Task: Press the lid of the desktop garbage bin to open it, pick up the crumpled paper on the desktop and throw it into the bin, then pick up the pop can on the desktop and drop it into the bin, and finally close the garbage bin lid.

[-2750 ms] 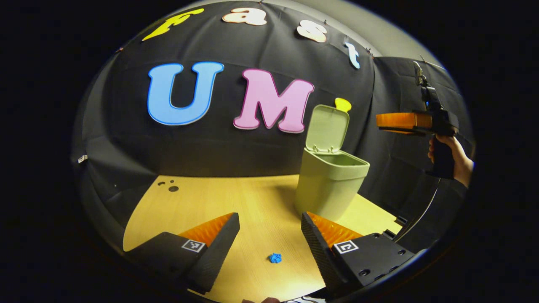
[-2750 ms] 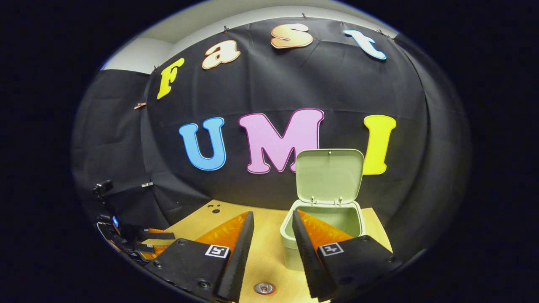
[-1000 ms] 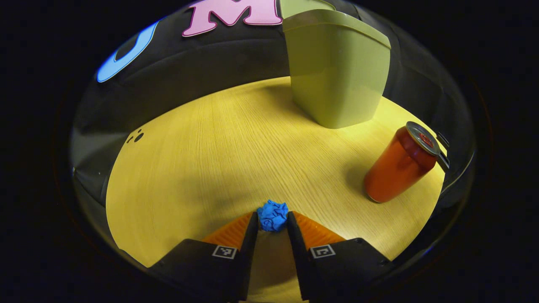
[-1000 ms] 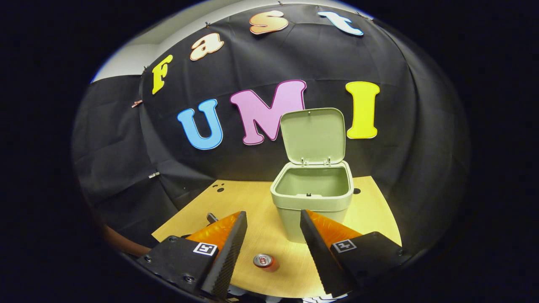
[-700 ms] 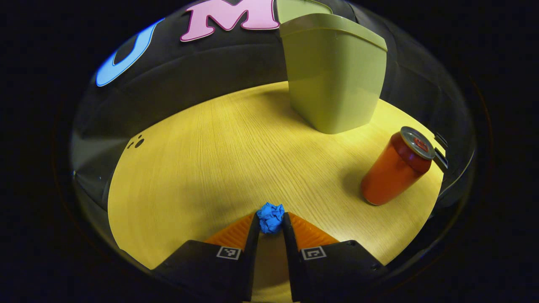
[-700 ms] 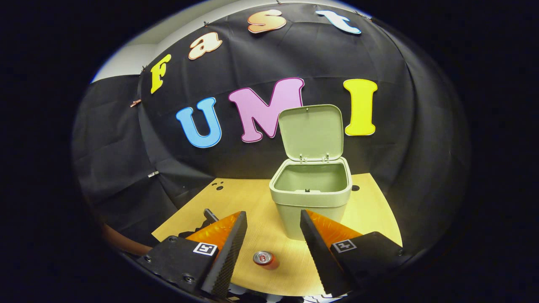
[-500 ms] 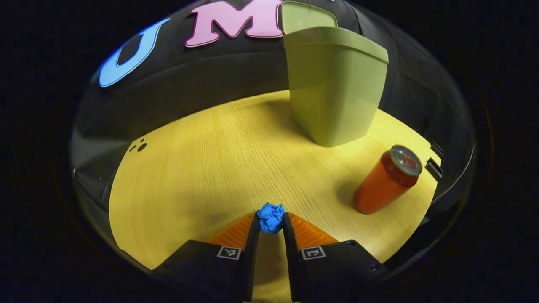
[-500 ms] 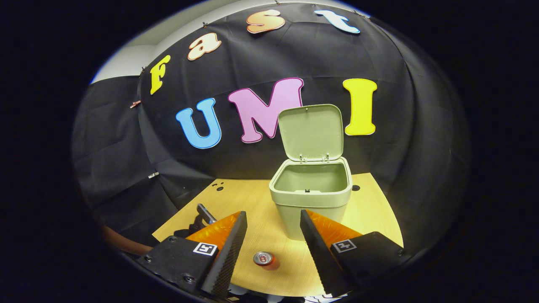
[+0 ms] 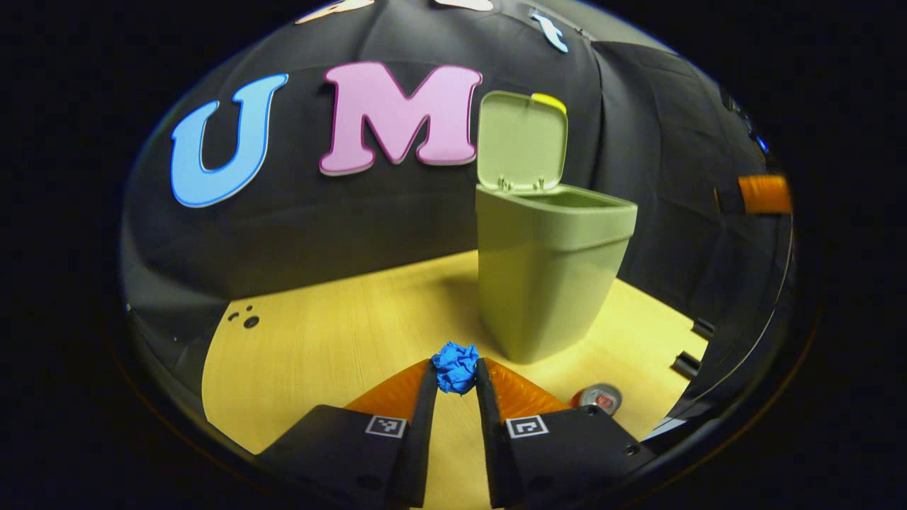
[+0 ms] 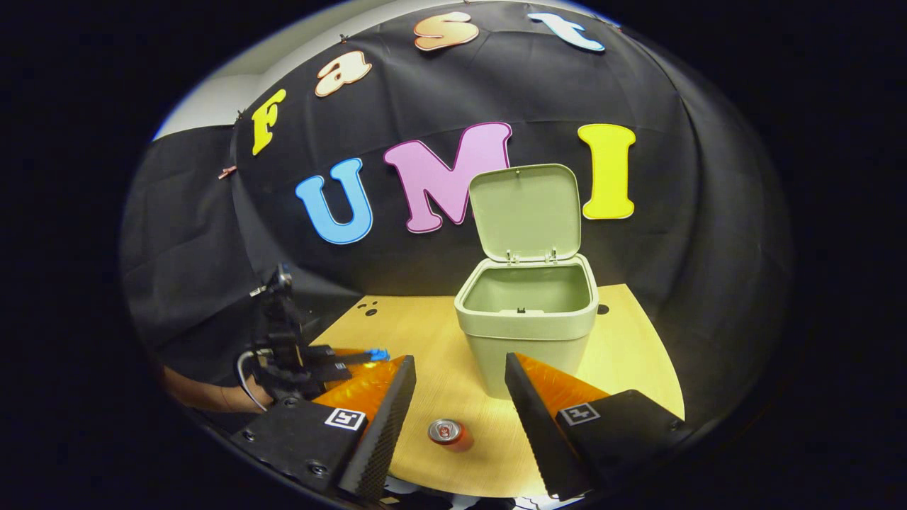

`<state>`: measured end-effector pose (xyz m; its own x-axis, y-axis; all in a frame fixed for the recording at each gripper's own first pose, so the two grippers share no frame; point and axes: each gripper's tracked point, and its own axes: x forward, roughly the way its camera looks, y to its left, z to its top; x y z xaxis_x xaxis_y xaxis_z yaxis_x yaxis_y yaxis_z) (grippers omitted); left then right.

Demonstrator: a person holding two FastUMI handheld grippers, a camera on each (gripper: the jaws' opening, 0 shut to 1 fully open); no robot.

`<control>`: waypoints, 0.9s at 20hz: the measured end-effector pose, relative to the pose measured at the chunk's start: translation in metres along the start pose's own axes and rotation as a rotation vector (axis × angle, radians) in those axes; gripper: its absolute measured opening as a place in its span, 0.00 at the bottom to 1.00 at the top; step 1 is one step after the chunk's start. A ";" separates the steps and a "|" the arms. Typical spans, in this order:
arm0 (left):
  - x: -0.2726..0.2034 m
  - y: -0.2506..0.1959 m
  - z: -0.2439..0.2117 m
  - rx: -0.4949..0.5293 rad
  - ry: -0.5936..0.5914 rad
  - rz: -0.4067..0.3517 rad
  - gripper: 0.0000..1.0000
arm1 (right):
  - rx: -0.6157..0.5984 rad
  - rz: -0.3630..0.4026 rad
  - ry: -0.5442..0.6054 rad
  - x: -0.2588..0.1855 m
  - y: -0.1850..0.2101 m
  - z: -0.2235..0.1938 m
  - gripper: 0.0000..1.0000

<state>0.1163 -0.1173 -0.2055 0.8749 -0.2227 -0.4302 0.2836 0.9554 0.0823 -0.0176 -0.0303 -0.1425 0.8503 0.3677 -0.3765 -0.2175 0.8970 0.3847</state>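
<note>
- Jaws of the left gripper (image 9: pixel 455 386) are clamped on the small crumpled ball of blue paper (image 9: pixel 455 375), which sits pinched at their very tips, clear of the pale yellow wood-grain counter (image 9: pixel 319 347).
- Holding the ball at the tips looks deliberate: it can fall freely once the jaws part over the opening.
- Jaws of the right gripper (image 10: pixel 453 397) stand wide apart and hold nothing; they hang above the near edge of the counter.
- Between them, down on the counter, stands the red pop can with a silver top (image 10: pixel 446 432), upright and untouched.
- That pose suggests the right gripper is waiting its turn for the can.
- The sage-green plastic desktop bin (image 10: pixel 526 333) stands toward the back of the counter, its hinged lid (image 10: pixel 526 212) tipped up against the black cloth wall, so the mouth is open to receive things.
- In the right gripper view the left gripper shows at the left, held roughly level by a hand, the blue ball at its tips pointing toward the bin but well short of it.
- In the left gripper view the bin's rim sits above the paper, so the gripper probably needs to rise and travel forward before release.
- Judged from this, the lid step is done and the paper's carry is under way.
</note>
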 end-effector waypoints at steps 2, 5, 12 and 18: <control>-0.002 -0.013 0.033 -0.023 -0.059 -0.045 0.37 | -0.002 -0.004 0.003 0.001 0.001 -0.001 0.84; -0.003 -0.031 0.081 -0.028 -0.140 -0.112 0.37 | -0.002 -0.011 0.010 -0.001 -0.001 -0.004 0.84; 0.021 -0.066 0.150 0.025 -0.238 -0.214 0.37 | 0.016 -0.052 0.012 -0.008 -0.010 -0.007 0.84; 0.057 -0.092 0.165 0.086 -0.231 -0.265 0.36 | 0.034 -0.095 -0.010 -0.014 -0.018 0.000 0.84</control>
<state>0.2049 -0.2498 -0.0892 0.8292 -0.5082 -0.2329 0.5362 0.8408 0.0745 -0.0258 -0.0513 -0.1445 0.8711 0.2785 -0.4044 -0.1190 0.9188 0.3764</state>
